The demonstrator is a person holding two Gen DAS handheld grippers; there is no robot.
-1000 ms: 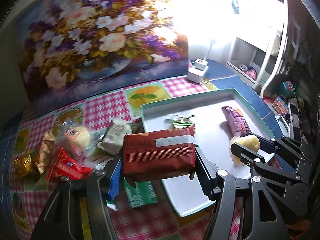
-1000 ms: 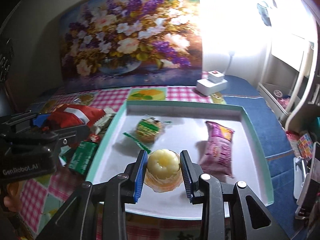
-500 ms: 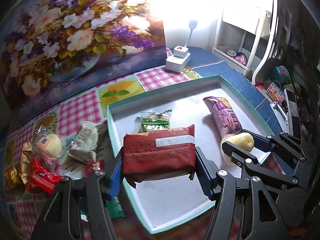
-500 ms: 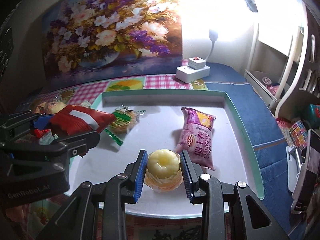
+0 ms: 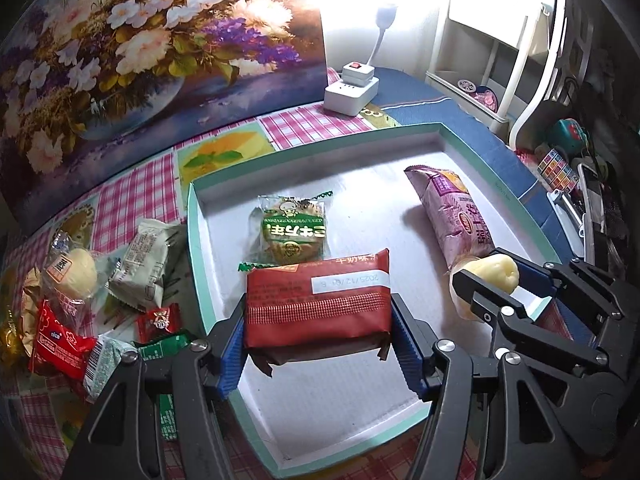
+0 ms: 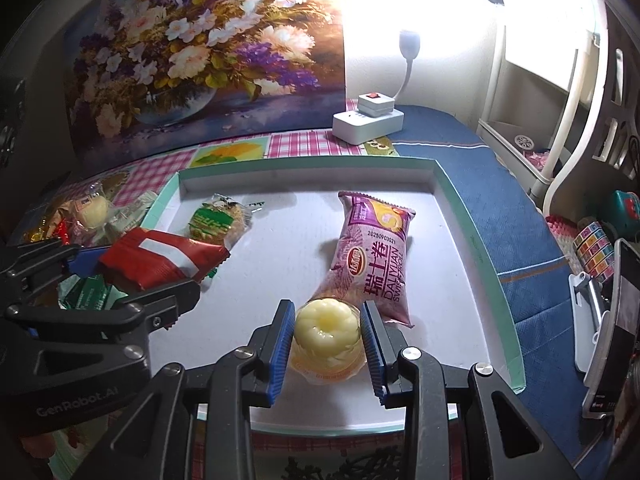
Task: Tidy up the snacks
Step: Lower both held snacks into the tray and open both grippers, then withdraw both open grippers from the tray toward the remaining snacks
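My left gripper is shut on a red snack packet and holds it over the near left part of the teal-rimmed tray. My right gripper is shut on a yellow jelly cup over the tray's near edge. A green biscuit packet and a purple swiss roll packet lie in the tray. The red packet also shows in the right wrist view, the jelly cup in the left wrist view.
A pile of loose snacks lies on the checked cloth left of the tray. A flower painting stands behind. A white power strip sits behind the tray. A white shelf and clutter stand at the right.
Both grippers have moved further over the tray with their snacks still held. The left gripper came rightward from the snack pile; the right gripper edged closer to the purple packet.
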